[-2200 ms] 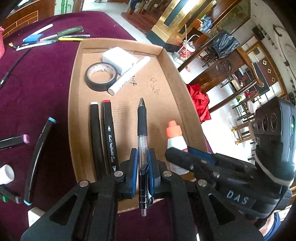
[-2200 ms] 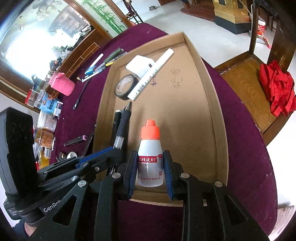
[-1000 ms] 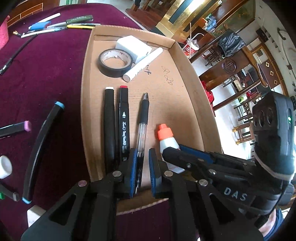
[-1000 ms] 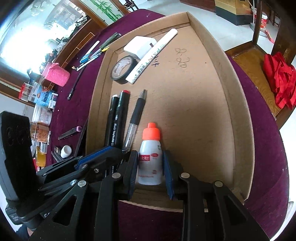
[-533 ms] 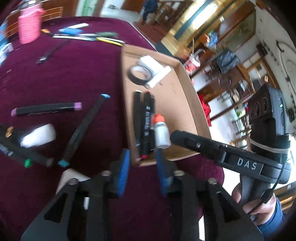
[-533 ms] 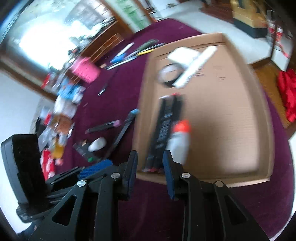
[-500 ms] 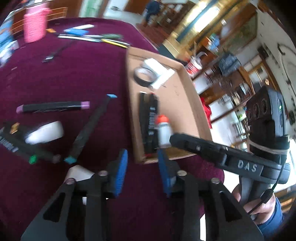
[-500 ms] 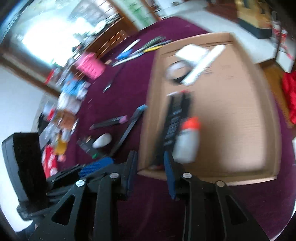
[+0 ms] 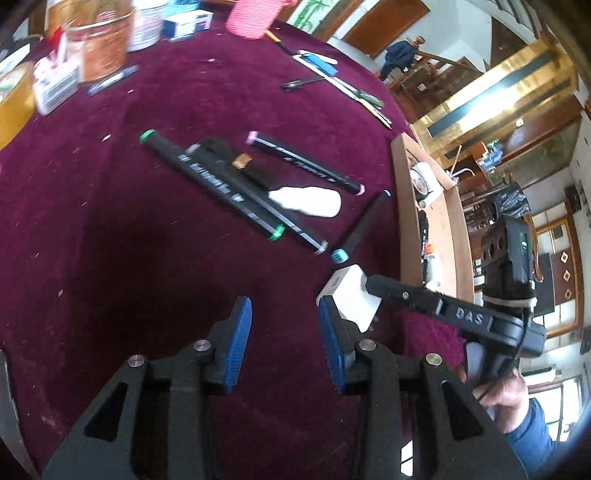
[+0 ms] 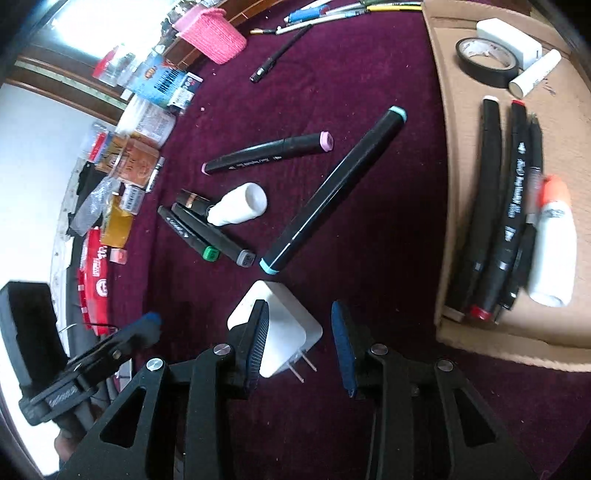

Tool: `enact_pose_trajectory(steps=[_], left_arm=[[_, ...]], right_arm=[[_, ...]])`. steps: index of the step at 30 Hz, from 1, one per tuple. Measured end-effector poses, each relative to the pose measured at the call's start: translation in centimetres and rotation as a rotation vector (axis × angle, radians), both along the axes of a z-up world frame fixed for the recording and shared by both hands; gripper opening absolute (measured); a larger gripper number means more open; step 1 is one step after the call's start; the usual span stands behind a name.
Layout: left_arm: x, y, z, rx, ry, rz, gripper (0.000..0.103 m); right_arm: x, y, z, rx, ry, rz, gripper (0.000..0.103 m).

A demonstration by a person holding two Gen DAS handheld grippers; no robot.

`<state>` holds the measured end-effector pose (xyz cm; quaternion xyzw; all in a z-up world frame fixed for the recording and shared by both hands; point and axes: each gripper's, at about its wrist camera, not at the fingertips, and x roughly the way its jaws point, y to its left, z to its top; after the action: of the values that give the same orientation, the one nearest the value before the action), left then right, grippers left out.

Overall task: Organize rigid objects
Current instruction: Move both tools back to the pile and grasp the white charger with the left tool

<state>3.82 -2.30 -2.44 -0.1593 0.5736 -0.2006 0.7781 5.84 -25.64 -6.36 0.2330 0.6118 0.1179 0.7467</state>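
Observation:
My left gripper (image 9: 284, 332) stands open over bare maroon cloth, nothing between its fingers. My right gripper (image 10: 299, 343) is open too, low over a white plug adapter (image 10: 280, 325). The adapter lies partly under its left finger, prongs toward me, and the right pad is clear of it. In the left wrist view the adapter (image 9: 351, 295) sits just right of my left gripper. The cardboard tray (image 10: 454, 92) holds black markers (image 10: 487, 206), a pen, an orange-capped glue bottle (image 10: 554, 240), a tape roll (image 10: 484, 61) and a white box (image 10: 509, 35).
Loose on the cloth lie a teal-capped marker (image 10: 332, 192), a pink-capped marker (image 10: 266, 153), a green-capped marker (image 10: 192, 236) and a small white bottle (image 10: 240, 205). Jars, packets and a pink knitted pouch (image 10: 210, 29) crowd the far left edge. More pens lie at the back.
Both grippers let go of the pen and the glue bottle in the tray, opened, and swung left off the tray over the cloth. The right one now straddles the white adapter.

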Motion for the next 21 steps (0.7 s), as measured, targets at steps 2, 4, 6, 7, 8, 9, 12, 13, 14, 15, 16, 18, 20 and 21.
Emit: enact_pose_trajectory(steps=[2,4,6,7,8,9,12,13,14,15,16,18,20,21], left_arm=[[-0.1,0.7,-0.1,0.001,-0.001,0.010,0.035],[-0.1,1.4,-0.2,0.000,0.001,0.020,0.035],[-0.1,1.8,-0.2,-0.002,0.004,0.031,0.041],[-0.1,2.0,-0.2,-0.004,0.006,0.035,0.049],[-0.1,2.1,-0.3,-0.003,0.010,0.039,0.053],[-0.2,2.3,-0.2,-0.003,0.013,0.040,0.054],[0.0,2.2,-0.4,-0.005,0.020,0.028,0.054],[0.0,2.0,-0.5,0.000,0.020,0.015,0.054],[0.1,1.6,-0.5,0.007,0.022,0.000,0.055],[0.2,1.2,-0.5,0.016,0.019,-0.018,0.055],[0.2,0.4,-0.5,0.037,0.009,-0.056,0.055],[0.2,-1.0,-0.5,0.081,-0.006,-0.120,0.060],[0.0,-3.0,-0.5,0.156,-0.037,-0.211,0.062],[-0.1,-3.7,-0.5,0.188,-0.049,-0.242,0.062]], right_arm=[[0.0,0.3,-0.2,0.028,0.014,0.009,0.035],[-0.1,1.3,0.0,0.029,0.016,0.029,0.039],[-0.4,2.5,0.1,0.055,0.025,0.059,0.039],[-0.9,3.7,0.0,0.086,0.041,0.095,0.039],[-1.1,4.8,-0.2,0.128,0.058,0.136,0.039],[-1.2,5.4,-0.2,0.166,0.067,0.163,0.039],[-1.3,5.0,0.8,0.149,0.029,0.129,0.039],[-1.0,3.9,1.2,0.116,0.016,0.101,0.039],[-0.7,3.0,1.5,0.095,0.009,0.077,0.039],[-0.6,2.0,1.9,0.087,0.001,0.050,0.039],[-0.5,1.1,2.2,0.094,-0.004,0.029,0.039],[-0.4,0.1,2.7,0.097,-0.017,0.007,0.039],[-0.5,-0.7,2.9,0.095,-0.024,-0.006,0.039],[-0.5,-0.8,2.9,0.097,-0.024,-0.012,0.039]])
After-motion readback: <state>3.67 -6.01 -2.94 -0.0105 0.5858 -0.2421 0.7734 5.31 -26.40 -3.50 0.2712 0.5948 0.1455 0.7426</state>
